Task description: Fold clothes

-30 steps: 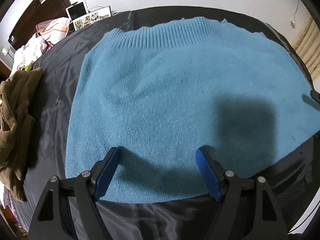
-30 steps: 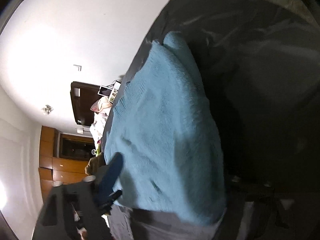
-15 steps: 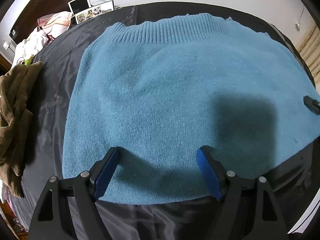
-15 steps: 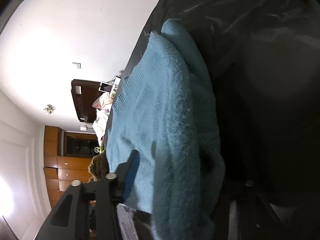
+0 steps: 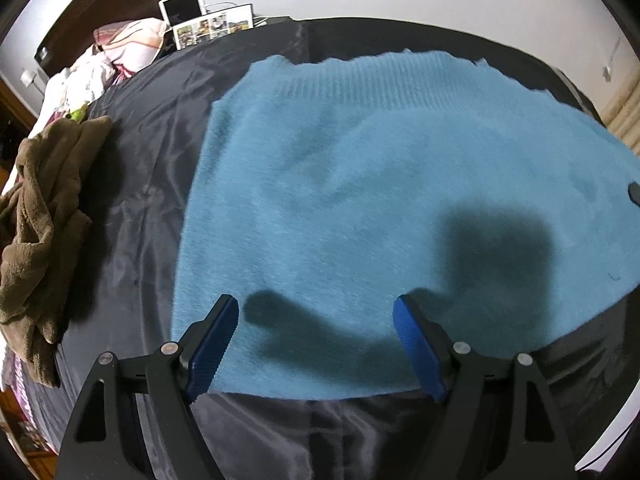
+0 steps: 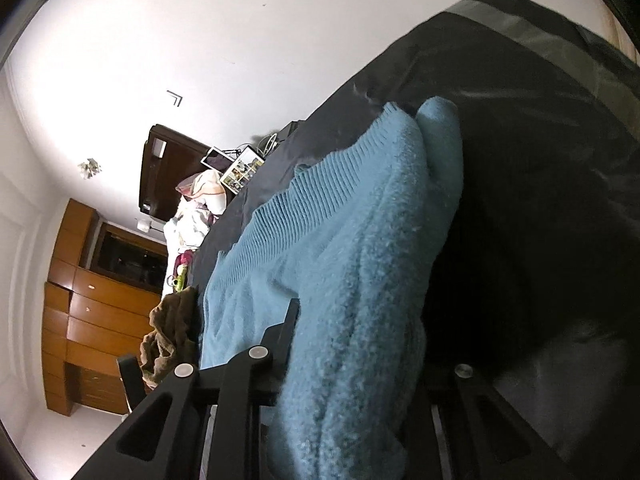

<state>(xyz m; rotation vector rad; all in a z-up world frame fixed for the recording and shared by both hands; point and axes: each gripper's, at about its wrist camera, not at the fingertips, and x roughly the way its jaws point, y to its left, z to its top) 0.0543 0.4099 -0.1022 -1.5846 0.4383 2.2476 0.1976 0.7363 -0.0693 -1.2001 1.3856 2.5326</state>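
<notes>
Sweater [image 6: 352,280] edge bunched in closing right claw [image 6: 352,364] (no containers).

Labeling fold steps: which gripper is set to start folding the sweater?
Right. The right gripper has just been closing and now pinches the sweater's side edge, bunched between its jaws. The left gripper is open over the near edge, gripping nothing.
</notes>
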